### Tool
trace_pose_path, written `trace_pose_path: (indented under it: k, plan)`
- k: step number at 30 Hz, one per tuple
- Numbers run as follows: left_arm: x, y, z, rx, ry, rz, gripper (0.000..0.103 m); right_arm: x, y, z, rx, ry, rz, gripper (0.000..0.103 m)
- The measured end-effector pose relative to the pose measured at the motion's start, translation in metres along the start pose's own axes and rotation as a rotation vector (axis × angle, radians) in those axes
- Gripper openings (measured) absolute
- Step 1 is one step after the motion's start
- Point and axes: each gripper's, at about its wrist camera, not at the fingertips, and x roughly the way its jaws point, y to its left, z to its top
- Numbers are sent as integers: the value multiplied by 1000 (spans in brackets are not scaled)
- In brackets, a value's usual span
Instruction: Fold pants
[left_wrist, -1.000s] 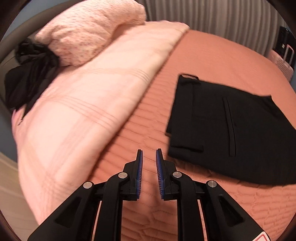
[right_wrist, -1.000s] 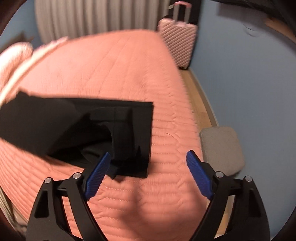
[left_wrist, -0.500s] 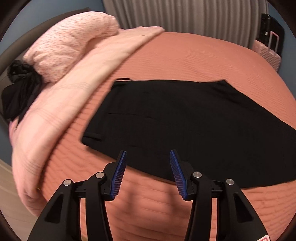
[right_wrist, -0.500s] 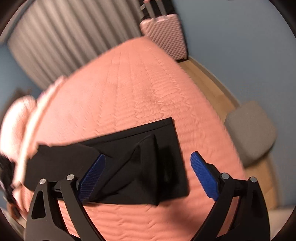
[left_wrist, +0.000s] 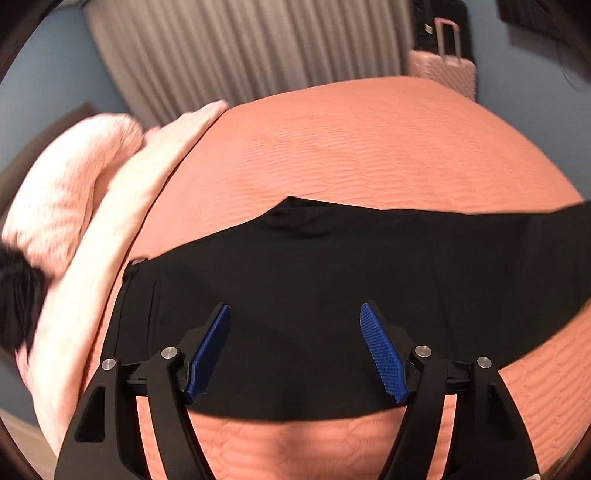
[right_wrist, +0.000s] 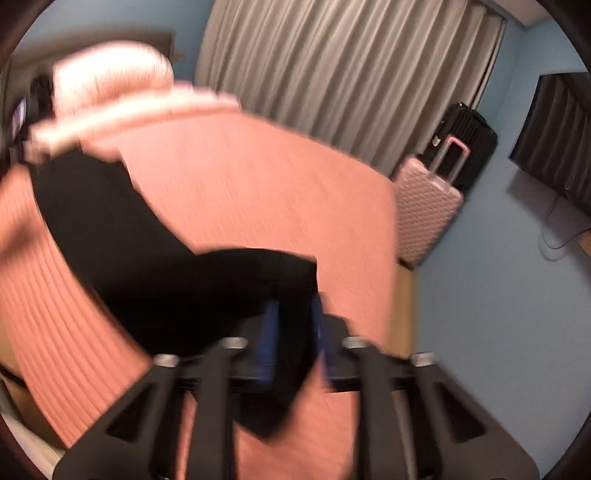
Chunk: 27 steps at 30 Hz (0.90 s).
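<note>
Black pants (left_wrist: 314, 273) lie flat across the salmon quilted bed (left_wrist: 351, 147). In the left wrist view the waistband end is at the left and the legs run off to the right. My left gripper (left_wrist: 295, 350) is open and empty, just above the near edge of the pants. In the blurred right wrist view the pants (right_wrist: 147, 266) stretch from upper left to the centre. My right gripper (right_wrist: 293, 325) is nearly closed, with the black fabric of the leg end between its blue pads.
A pale pink blanket and pillow (left_wrist: 74, 206) lie along the bed's left side, with a dark garment (left_wrist: 14, 295) beside them. A pink suitcase (right_wrist: 428, 206) and a black one stand by the grey curtain (right_wrist: 332, 66). Blue wall at the right.
My left gripper opened wide and moved over the pants' near edge. My right gripper went from wide open to closed on the leg end of the pants, and both views swung up.
</note>
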Motion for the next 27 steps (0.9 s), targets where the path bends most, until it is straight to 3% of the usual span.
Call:
trace_pose_path:
  k: [1, 2, 3, 5, 8, 10, 16, 17, 18, 19, 20, 23, 24, 25, 27]
  plan:
    - [3, -6, 0, 14, 14, 1, 70, 23, 1, -33, 1, 149, -36, 79]
    - [7, -12, 0, 22, 30, -1, 70, 33, 3, -55, -11, 224, -49, 78]
    - [10, -19, -1, 29, 45, 1, 70, 38, 4, -78, -5, 274, -66, 78]
    - [9, -32, -3, 54, 43, 3, 70, 33, -4, -104, 153, 300, -72, 78]
    - [10, -42, -6, 78, 49, -12, 70, 15, -14, -92, 358, 193, -16, 80]
    - [11, -51, -5, 88, 54, -16, 70, 21, -21, -70, 433, 153, 19, 97]
    - [1, -71, 6, 73, 28, -33, 71, 113, -42, -21, 535, 209, 72, 98]
    - [1, -71, 7, 74, 33, -29, 72, 133, -42, -17, 553, 228, 108, 92]
    - [3, -71, 6, 79, 40, -15, 73, 139, -42, -13, 548, 244, 135, 46]
    - [4, -71, 5, 86, 46, -3, 73, 146, -37, -9, 515, 277, 143, 32]
    - [5, -72, 3, 93, 52, 12, 73, 142, -36, 0, 471, 241, 130, 26]
    - [15, -56, -1, 89, 70, 45, 73, 114, -52, 21, 494, 89, 102, 22]
    - [23, -49, -3, 73, 83, 49, 73, 113, -55, 24, 479, 61, 77, 29]
    - [32, -43, -4, 62, 99, 54, 73, 123, -53, 23, 442, 105, -11, 35]
    - [48, -36, -8, 54, 121, 83, 73, 149, -47, 20, 383, 303, -156, 36]
